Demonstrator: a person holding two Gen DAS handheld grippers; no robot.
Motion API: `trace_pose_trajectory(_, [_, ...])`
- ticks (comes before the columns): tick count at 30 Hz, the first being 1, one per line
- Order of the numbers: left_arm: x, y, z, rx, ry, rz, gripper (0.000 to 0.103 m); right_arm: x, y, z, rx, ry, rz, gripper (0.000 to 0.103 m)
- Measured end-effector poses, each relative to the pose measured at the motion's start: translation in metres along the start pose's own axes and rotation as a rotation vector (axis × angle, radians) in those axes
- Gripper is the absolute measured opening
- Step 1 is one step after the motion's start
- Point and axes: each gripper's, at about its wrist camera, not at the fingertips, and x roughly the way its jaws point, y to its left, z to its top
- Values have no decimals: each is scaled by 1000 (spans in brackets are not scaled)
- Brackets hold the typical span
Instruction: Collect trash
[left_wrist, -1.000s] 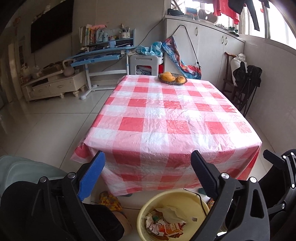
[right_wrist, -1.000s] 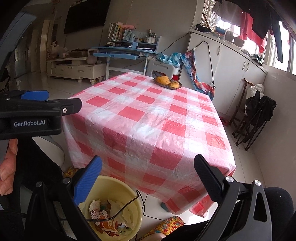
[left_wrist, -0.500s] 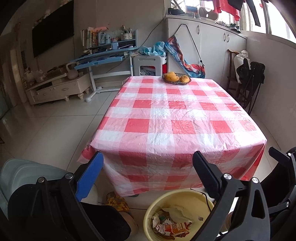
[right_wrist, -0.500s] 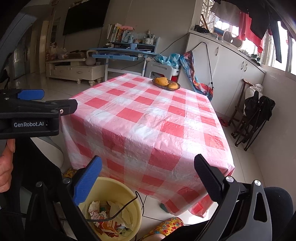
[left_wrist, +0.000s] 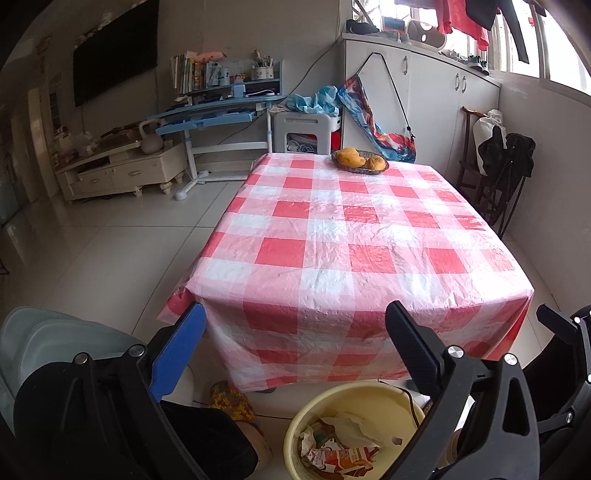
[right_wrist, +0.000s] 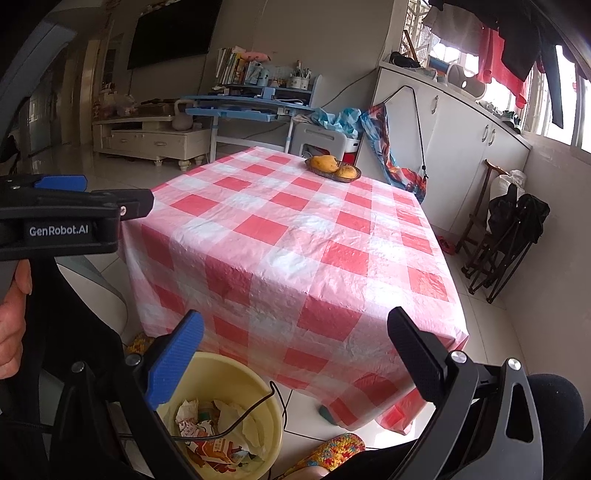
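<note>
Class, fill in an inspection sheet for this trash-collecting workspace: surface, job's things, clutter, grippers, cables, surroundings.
Surface: table under a red-and-white checked cloth.
Job's things: yellow bin on the floor at the table's near edge, holding paper scraps and wrappers.
Clutter: fruit basket at the far end.
Grippers: left gripper and right gripper open, holding nothing.
Cables: black cable across the bin.
Surroundings: blue desk, white cabinets, folded chair.

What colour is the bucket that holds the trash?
Pale yellow. The trash bucket shows best in the right wrist view, on the floor beside the table.
</note>
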Motion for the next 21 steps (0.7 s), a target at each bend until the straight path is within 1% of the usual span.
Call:
trace_pose_trajectory(15, [0, 3, 1, -12, 0, 7, 96, 0, 1, 0, -5, -4, -1, 95])
trace_pose_trajectory(21, [-1, 1, 2, 4, -10, 15, 96, -1, 3, 0, -13, -4, 0, 95])
